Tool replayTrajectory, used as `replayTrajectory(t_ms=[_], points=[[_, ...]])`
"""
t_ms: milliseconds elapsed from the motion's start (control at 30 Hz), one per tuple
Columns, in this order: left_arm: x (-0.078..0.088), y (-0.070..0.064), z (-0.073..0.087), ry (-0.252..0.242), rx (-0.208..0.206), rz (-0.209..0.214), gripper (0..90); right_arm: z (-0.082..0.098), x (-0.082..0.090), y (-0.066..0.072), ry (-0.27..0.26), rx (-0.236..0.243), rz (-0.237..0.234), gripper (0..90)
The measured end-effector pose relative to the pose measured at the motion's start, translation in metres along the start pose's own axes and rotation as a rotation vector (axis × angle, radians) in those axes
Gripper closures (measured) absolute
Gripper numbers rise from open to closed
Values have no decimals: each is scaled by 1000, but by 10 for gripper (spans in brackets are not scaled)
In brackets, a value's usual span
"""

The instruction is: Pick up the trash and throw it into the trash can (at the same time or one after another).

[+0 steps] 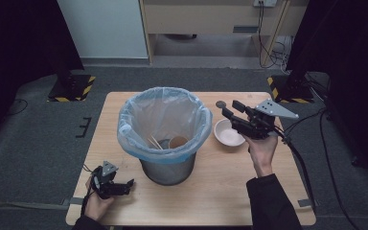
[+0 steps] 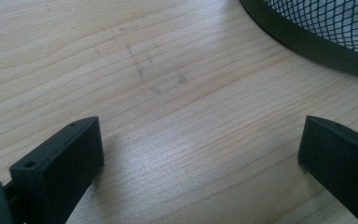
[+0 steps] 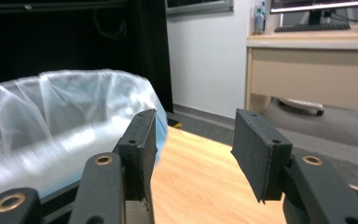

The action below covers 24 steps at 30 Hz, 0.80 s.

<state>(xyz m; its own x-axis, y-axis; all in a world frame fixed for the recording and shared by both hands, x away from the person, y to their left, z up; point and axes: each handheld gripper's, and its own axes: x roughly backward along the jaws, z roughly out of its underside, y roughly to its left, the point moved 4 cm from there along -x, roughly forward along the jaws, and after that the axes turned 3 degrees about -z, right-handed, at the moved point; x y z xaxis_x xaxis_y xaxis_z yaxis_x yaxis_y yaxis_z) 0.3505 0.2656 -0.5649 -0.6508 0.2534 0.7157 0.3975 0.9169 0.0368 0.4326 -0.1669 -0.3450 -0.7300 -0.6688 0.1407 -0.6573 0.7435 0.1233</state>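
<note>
At table centre: bin point(image 1: 165, 139), bare wood on every side.
Right gripper point(image 1: 230, 111): fingers apart, empty, above bowl point(image 1: 227, 134).
Left gripper point(image 1: 129, 184): fingers apart, empty, near front edge.

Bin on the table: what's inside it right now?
In the high view, the bin has a clear bag liner; at the bottom lie a paper cup and some wooden sticks. The near wall hides whatever lies below those.
</note>
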Motion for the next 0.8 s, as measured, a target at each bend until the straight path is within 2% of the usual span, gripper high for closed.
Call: replayTrajectory(t_ms=[167,267,433,567,800], points=[[0,0,0,0,0,0,0,27,3,-15,43,-19,32,479],[0,0,0,0,0,0,0,46,5,-26,79,-18,69,479],[0,0,0,0,0,0,0,68,8,-41,104,-41,101,474],[0,0,0,0,0,0,0,81,10,-55,137,-39,154,454],[0,0,0,0,0,0,0,95,13,-77,153,-52,214,411]])
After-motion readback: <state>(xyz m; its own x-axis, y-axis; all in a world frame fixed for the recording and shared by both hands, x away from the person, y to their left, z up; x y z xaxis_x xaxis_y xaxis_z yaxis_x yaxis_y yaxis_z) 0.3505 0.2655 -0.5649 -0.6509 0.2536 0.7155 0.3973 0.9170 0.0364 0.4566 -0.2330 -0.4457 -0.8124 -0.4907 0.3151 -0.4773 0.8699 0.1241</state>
